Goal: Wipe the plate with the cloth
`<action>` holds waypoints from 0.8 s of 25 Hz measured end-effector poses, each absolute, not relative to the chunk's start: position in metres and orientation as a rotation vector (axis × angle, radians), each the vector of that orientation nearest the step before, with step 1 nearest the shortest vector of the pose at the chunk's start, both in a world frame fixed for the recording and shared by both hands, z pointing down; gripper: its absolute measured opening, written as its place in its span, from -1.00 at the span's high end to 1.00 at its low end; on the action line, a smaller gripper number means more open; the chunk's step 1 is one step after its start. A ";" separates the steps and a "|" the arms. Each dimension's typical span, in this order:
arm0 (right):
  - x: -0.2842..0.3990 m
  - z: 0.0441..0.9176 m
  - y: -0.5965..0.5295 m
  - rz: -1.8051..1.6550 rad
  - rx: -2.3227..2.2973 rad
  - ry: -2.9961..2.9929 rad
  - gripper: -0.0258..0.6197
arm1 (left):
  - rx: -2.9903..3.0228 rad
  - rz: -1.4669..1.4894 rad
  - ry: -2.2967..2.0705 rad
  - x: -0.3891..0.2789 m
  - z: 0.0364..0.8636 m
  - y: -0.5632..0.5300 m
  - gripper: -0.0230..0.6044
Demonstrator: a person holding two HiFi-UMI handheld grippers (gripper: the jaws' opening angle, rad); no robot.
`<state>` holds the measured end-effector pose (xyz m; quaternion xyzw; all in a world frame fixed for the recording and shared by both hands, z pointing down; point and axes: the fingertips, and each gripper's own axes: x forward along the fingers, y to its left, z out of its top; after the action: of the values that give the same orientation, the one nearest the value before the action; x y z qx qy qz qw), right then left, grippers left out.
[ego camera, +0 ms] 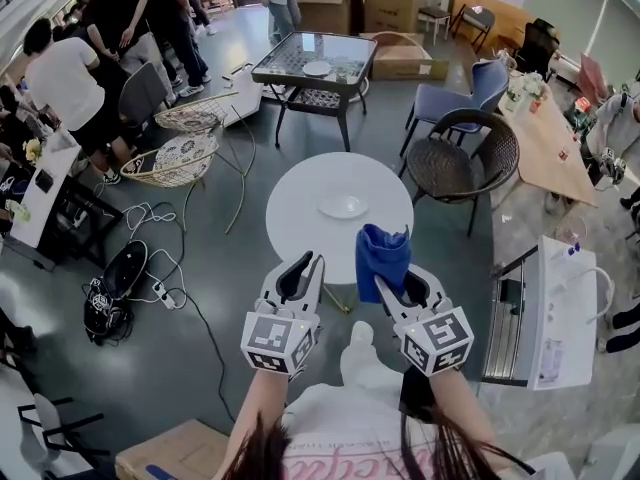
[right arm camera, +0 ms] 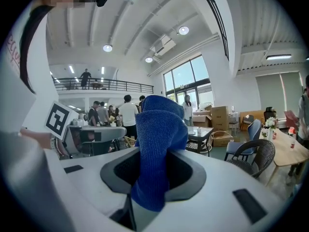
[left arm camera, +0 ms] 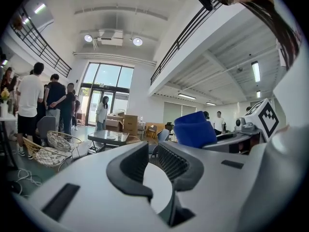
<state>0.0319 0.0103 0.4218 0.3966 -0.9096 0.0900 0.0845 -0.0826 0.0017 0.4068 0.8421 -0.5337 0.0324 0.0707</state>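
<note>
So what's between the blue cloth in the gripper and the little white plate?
Nothing but bare top of the round white table. The head view shows it between the blue cloth, held in the right gripper, and the shallow white plate.

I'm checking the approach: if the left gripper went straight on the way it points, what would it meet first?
Probably the round white table, showing between the left gripper's fingers; depth is unclear.

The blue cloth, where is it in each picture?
Head view: blue cloth at lower middle, pinched in the right tool.
Left gripper view: blue cloth right of centre.
Right gripper view: blue cloth at centre, between the jaws.
Shared landmark: the glass table, farther back.
</note>
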 end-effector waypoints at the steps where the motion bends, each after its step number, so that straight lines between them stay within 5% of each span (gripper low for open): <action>1: 0.033 0.422 -0.003 0.269 1.173 -2.713 0.51 | 2.525 0.101 -1.608 -0.081 0.409 -0.012 0.76; 20: 0.028 0.462 -0.182 0.342 1.058 -2.665 0.51 | 2.253 0.240 -1.534 -0.095 0.510 -0.190 0.48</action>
<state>0.0276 -0.1816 0.4621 0.3635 -0.9154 0.1176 0.1265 -0.0955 -0.1898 0.5103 0.8066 -0.5491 0.0859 0.2013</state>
